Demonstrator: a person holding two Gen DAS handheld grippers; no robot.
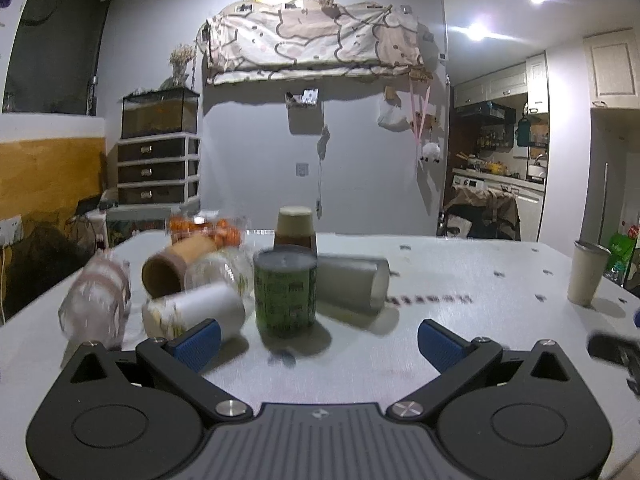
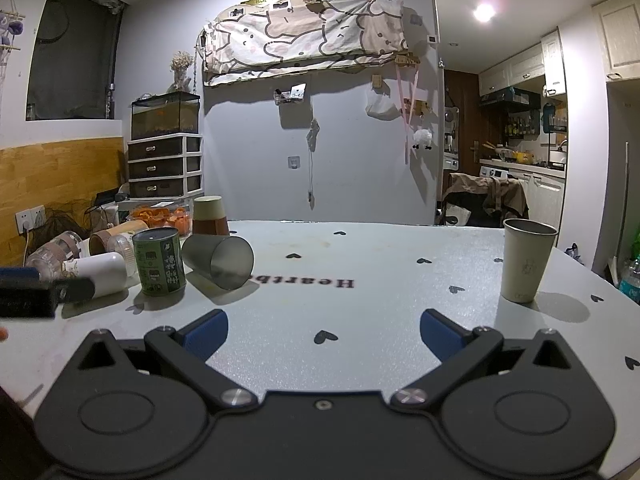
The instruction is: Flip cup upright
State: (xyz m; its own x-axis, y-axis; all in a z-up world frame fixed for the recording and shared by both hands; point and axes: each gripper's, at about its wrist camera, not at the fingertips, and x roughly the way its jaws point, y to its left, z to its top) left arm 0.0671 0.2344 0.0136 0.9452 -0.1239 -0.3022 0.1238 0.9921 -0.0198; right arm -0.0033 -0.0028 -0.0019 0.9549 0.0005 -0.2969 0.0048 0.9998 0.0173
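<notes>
Room: grey wall ahead with a patterned cloth point(image 2: 304, 36) hung high, a drawer unit point(image 2: 166, 166) to the left and a kitchen opening to the right; both grippers hang over a white tablecloth point(image 2: 360, 264) printed with small black hearts.
Left gripper point(image 1: 319, 338): jaws spread wide, blue pads point(image 1: 199, 342) bare, nothing between them, nothing touched.
Right gripper point(image 2: 324, 330): jaws likewise wide apart, empty, over bare cloth.
Ahead of left gripper: a green tin point(image 1: 285, 292) stands upright just beyond the fingertips, slightly left of centre.
Grey cup point(image 1: 354, 282): lies on its side just right of the tin and behind it, mouth turned toward the camera and to the right; from the right wrist it sits forward and left point(image 2: 219, 261), beside the tin point(image 2: 159, 261).
Left of the tin: a white cup point(image 1: 196, 312) and a brown cup point(image 1: 176, 266), both on their sides, and a clear jar point(image 1: 98, 304); all are smeared by motion blur, so details are hard to read.
Behind the tin: a brown-and-beige cup point(image 1: 295, 226) stands mouth down.
Far right: a beige cup point(image 2: 526, 260) stands upright, well apart from the cluster.
Cut off: a dark blurred shape point(image 2: 28, 292) at the right view's left edge cannot be made out.
</notes>
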